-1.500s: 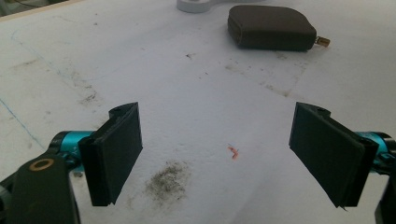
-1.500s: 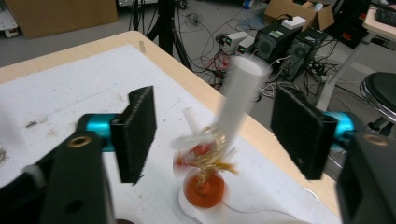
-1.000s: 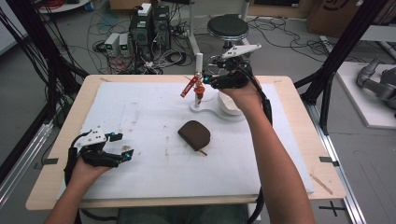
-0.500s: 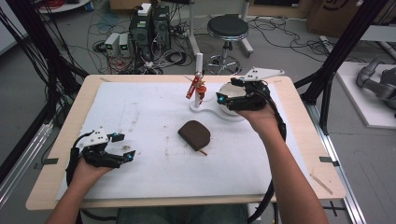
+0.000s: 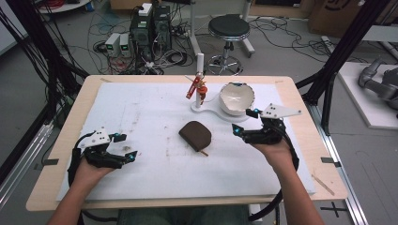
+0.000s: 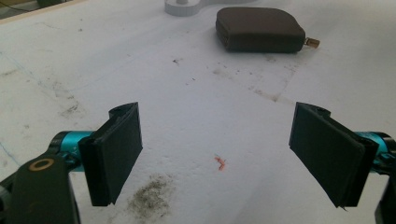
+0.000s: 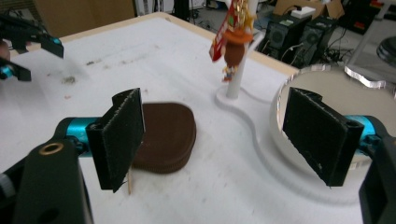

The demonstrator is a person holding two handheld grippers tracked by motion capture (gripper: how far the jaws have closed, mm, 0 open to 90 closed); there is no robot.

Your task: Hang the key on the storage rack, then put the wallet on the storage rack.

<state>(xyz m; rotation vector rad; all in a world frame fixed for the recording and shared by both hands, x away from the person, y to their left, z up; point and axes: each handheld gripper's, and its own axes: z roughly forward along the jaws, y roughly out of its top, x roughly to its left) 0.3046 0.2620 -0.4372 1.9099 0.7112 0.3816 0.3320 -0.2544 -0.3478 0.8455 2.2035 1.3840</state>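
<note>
A brown zip pouch [image 5: 195, 136] lies flat at the middle of the white mat. Behind it stands a white post [image 5: 200, 70] with a red keychain figure [image 5: 197, 87] hanging on it, and beside that a round mirror [image 5: 237, 98] on the same white base. My right gripper [image 5: 243, 121] hovers open just right of the pouch and in front of the mirror, holding nothing. In the right gripper view its jaws [image 7: 222, 135] frame the pouch [image 7: 166, 135], the keychain [image 7: 231, 44] and the mirror [image 7: 317, 79]. My left gripper [image 5: 126, 146] rests open at the front left, empty, with the pouch [image 6: 259, 35] far ahead of it.
The mat [image 5: 155, 117] bears dark smudges near the left gripper and a small red scrap [image 6: 219, 162]. A wooden table edge [image 5: 324, 154] frames the mat. A stool [image 5: 228, 28], computers and cables stand on the floor beyond the table.
My right gripper has drawn back from the post and keychain toward the front right. The keychain stays hanging on the post. The left gripper has barely moved.
</note>
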